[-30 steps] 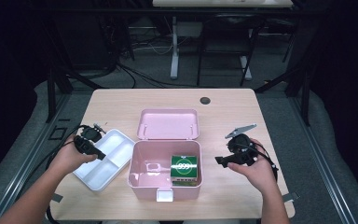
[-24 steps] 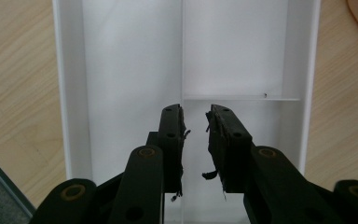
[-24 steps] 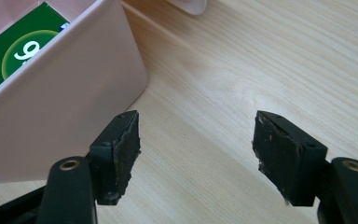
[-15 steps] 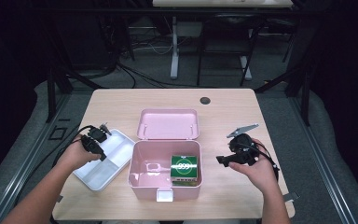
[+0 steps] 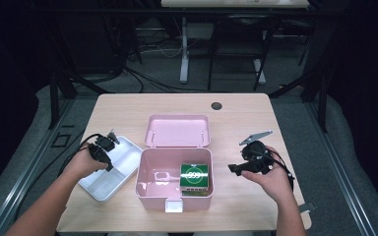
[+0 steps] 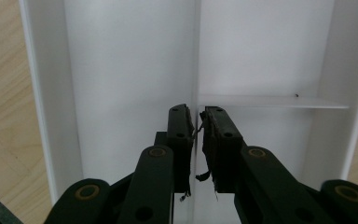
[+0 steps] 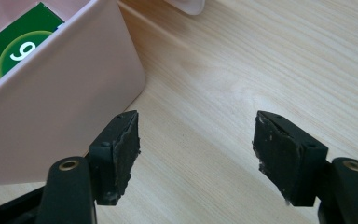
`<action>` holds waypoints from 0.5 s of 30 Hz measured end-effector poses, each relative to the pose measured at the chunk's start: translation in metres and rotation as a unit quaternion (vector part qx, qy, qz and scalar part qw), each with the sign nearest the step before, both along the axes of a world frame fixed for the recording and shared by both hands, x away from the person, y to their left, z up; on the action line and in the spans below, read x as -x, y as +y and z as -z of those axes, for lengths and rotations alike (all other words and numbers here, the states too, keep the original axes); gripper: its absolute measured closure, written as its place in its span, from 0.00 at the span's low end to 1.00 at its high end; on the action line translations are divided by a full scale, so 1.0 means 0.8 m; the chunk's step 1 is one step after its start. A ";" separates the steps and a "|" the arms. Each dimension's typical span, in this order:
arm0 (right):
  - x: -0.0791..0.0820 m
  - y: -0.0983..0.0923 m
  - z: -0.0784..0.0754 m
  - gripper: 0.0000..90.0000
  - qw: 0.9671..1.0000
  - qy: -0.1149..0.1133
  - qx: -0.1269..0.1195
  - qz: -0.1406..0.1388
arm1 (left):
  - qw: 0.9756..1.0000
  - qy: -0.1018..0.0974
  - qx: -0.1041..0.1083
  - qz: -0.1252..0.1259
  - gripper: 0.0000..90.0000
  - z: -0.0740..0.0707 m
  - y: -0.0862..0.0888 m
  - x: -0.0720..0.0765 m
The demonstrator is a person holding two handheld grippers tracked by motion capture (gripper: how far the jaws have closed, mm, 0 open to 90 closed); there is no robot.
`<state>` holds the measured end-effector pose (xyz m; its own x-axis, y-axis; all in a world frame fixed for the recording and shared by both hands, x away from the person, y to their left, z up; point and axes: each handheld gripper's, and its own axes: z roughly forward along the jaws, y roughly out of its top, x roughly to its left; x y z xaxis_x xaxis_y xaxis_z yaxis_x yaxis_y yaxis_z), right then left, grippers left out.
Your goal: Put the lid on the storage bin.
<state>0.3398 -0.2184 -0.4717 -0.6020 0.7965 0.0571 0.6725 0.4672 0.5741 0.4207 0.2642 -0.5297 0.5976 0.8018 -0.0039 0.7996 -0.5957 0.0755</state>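
The left claw (image 6: 196,140) has just been closing, and its pads now pinch the central divider wall of the white tray (image 5: 109,173), which lies on the table (image 5: 236,105) at the near left, just left of the open pink box (image 5: 174,182). This looks like the grasping step; next would be lifting the tray level. Its long axis runs diagonally, from near-left to far-right. At the right, the right claw (image 7: 196,151) hangs released over bare table beside the box, holding nothing.
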 end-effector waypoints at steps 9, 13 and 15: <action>-0.001 0.001 0.002 0.35 1.000 0.001 0.002 0.000 | 1.000 0.005 0.007 -0.006 0.93 0.006 0.003 -0.001; -0.002 0.003 0.004 0.35 1.000 0.001 0.006 0.001 | 1.000 0.011 0.003 -0.002 0.95 0.010 -0.001 -0.004; -0.002 0.003 0.005 0.35 1.000 0.001 0.006 0.000 | 1.000 0.015 -0.003 0.000 0.95 0.013 -0.003 -0.005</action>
